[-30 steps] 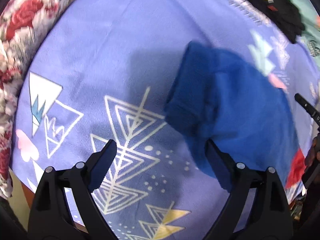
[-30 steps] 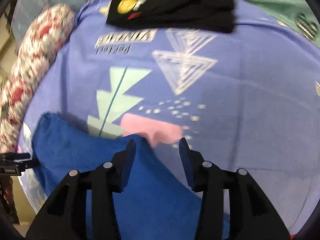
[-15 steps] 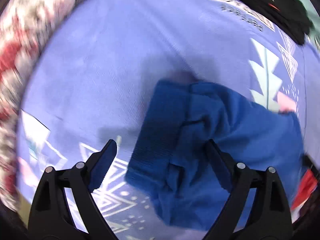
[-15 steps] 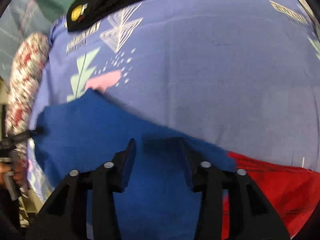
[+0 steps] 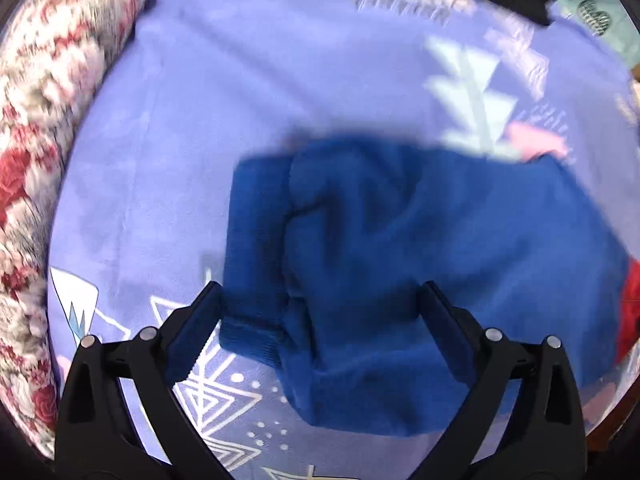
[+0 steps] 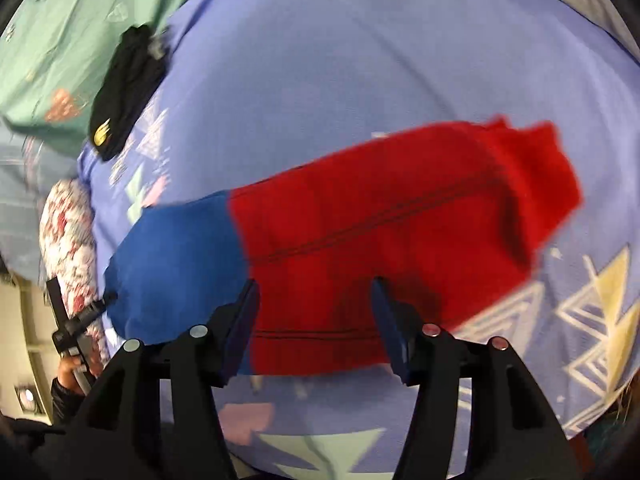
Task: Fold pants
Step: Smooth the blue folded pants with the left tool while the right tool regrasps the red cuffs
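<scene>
Pants, the fleecy blue-and-red pair (image 6: 360, 232), are lying stretched out on the lavender bedsheet with white triangle and tree prints (image 5: 240, 100). Looks like a bed, not a desk. The blue half (image 5: 400, 260) fills the left wrist view, bunched up a bit, with a ribbed cuff or band edge (image 5: 252, 272) at its left end. The red half (image 6: 400, 220) is spread across the right wrist view, a dark seam running along it and its far end folded over on itself at the right.

Left claw (image 5: 320, 308) is pointing pretty much straight down over the blue end. Its jaws stand wide and have just been opening a bit more, with the blue fabric lying between the fingers; the pads aren't pressing on it as far as I can see. Right claw (image 6: 316, 320) hangs over the near edge of the red part, and its jaws have just been opening too. Red cloth sits between the two fingers but nothing is pinched, so it's let go.

Other stuff around: a red-and-white floral quilt or bolster (image 5: 44, 160) runs along the left side of the sheet, a folded black garment with a yellow logo (image 6: 124, 88) lies at the far edge, and a mint-green patterned cloth (image 6: 60, 40) is behind that. In the right wrist view you can also spot the person's hand (image 6: 74, 368) holding the other tool at far left.
</scene>
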`<state>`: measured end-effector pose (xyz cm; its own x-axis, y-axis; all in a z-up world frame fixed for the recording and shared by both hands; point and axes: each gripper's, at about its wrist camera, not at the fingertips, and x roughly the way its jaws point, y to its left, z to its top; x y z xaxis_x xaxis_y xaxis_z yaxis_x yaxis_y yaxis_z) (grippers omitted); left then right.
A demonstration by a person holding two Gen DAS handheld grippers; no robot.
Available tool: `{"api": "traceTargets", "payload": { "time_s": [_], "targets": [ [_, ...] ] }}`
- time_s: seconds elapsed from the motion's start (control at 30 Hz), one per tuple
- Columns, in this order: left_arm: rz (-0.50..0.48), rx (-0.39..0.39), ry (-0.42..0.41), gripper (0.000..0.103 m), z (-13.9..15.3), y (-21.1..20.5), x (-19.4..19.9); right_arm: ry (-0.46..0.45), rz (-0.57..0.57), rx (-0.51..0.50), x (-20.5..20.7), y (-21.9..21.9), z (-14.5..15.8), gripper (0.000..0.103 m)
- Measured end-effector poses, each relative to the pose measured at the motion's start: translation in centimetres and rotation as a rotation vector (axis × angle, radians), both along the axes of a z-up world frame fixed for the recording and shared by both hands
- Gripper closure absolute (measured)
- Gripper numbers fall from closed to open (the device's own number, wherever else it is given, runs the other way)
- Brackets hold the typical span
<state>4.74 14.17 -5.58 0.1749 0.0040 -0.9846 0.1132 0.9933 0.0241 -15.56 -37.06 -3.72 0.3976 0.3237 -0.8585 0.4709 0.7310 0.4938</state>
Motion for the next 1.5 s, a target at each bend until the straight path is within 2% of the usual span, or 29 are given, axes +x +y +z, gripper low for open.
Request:
{"api": "traceTargets", "payload": {
  "time_s": [0.03, 0.1, 0.2, 0.27, 0.33, 0.43, 0.5, 0.63, 0.73, 0.77, 0.8, 0.87, 0.97, 1.03, 1.17, 1.2, 1.3, 1.33, 1.4, 1.5],
  "targets": [
    [0.029, -0.021, 0.018, 0.005, -0.3, 0.4, 0.1, -0.004, -0.047, -0.067, -0.4, -0.8, 0.2, 0.046],
    [0.077, -0.059, 0.03, 0.006, 0.0, 0.9, 0.3, -0.014, -0.154, -0.132, -1.2, -2.4, 1.2, 0.046],
    [0.031, -0.05, -0.016, 0.006, 1.7, 0.4, 0.2, -0.083, -0.18, -0.106, -1.9, -2.7, 3.0, 0.046],
    [0.007, -0.054, -0.051, 0.006, 3.2, 0.2, 0.0, -0.073, -0.16, -0.153, -2.4, -2.5, 4.1, 0.044],
    [-0.002, -0.094, -0.085, 0.006, 4.9, 0.1, -0.3, -0.05, -0.187, -0.163, -4.1, -3.1, 4.3, 0.042],
    [-0.036, -0.165, -0.12, 0.005, 6.9, -0.1, -0.2, 0.002, -0.253, -0.119, -6.5, -3.3, 3.1, 0.041],
    [-0.085, -0.213, -0.11, 0.005, 7.2, -1.1, -0.6, 0.022, -0.273, -0.099, -7.2, -3.8, 2.1, 0.041],
    [-0.164, -0.203, -0.045, 0.005, 4.6, -3.4, -1.0, 0.036, -0.332, -0.011, -7.6, -4.7, -0.3, 0.041],
    [-0.128, -0.158, 0.042, 0.005, 1.1, -3.8, -0.9, 0.014, -0.372, 0.028, -7.2, -5.1, -1.3, 0.041],
    [-0.121, -0.142, 0.047, 0.005, 0.4, -3.8, -1.2, 0.007, -0.368, 0.022, -6.8, -5.0, -1.5, 0.044],
    [-0.123, -0.122, 0.049, 0.005, 0.0, -3.8, -1.3, 0.004, -0.36, 0.018, -6.3, -4.9, -1.6, 0.06],
    [-0.161, -0.081, 0.044, 0.005, -0.4, -4.3, -1.3, 0.02, -0.355, 0.011, -5.5, -5.1, -1.6, 0.083],
    [-0.213, -0.02, 0.054, 0.005, -0.9, -5.2, -1.4, 0.024, -0.323, -0.059, -4.1, -5.1, 0.7, 0.088],
    [-0.216, -0.013, 0.059, 0.005, -0.9, -5.3, -1.3, 0.03, -0.314, -0.113, -3.4, -4.9, 2.4, 0.088],
    [-0.192, -0.049, 0.07, 0.005, -0.8, -4.8, -0.7, 0.012, -0.281, -0.154, -1.9, -4.2, 3.9, 0.088],
    [-0.191, -0.055, 0.072, 0.005, -0.7, -4.7, -0.6, 0.021, -0.273, -0.159, -1.7, -4.1, 3.7, 0.088],
    [-0.19, -0.069, 0.077, 0.005, -0.6, -4.3, -0.4, 0.127, -0.287, -0.136, -1.7, -4.4, 1.3, 0.084],
    [-0.194, -0.07, 0.076, 0.005, -0.6, -4.2, -0.3, 0.149, -0.303, -0.109, -2.0, -4.7, 0.4, 0.08],
    [-0.201, -0.067, 0.074, 0.005, -0.7, -4.1, -0.5, 0.166, -0.313, -0.053, -2.5, -5.1, -0.6, 0.054],
    [-0.206, -0.067, 0.075, 0.005, -0.6, -4.5, -0.3, 0.088, -0.38, -0.032, -4.3, -6.3, 0.8, 0.049]
  ]
}}
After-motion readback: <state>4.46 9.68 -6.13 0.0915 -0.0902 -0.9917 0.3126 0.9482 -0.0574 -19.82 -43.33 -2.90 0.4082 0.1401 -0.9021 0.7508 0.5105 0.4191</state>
